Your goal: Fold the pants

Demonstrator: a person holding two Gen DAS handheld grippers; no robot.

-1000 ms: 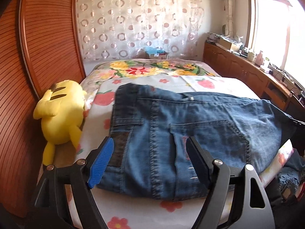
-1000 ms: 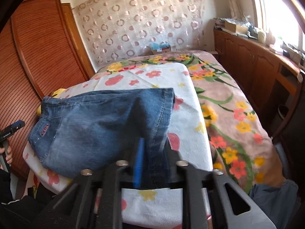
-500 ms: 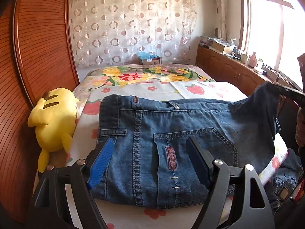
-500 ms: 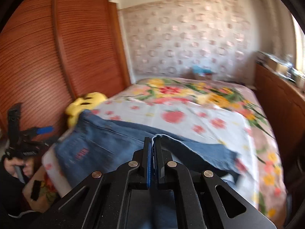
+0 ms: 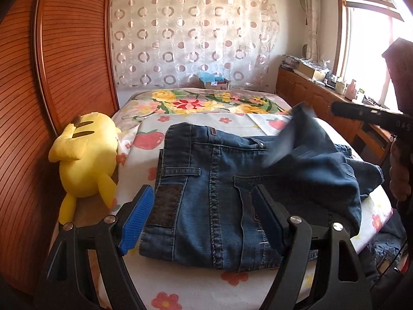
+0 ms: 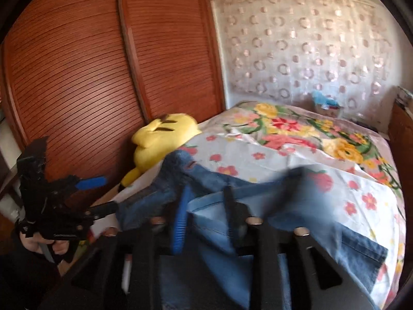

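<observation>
The jeans (image 5: 214, 201) lie folded on the flowered bed (image 5: 196, 286) beside a yellow plush toy (image 5: 85, 160), the left gripper (image 5: 204, 219) hovering wide-jawed, the right gripper (image 6: 206, 222) parted around loose denim.

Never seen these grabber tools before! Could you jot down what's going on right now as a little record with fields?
Garment: blue denim jeans, leg end flung over the waist part, blurred
Surface: bed with white flower-print sheet
Left gripper: open, empty, fingers either side of the near jeans edge
Right gripper: open, denim between the fingers; contact unclear
Beside jeans: yellow plush toy, against the brown slatted wardrobe
</observation>
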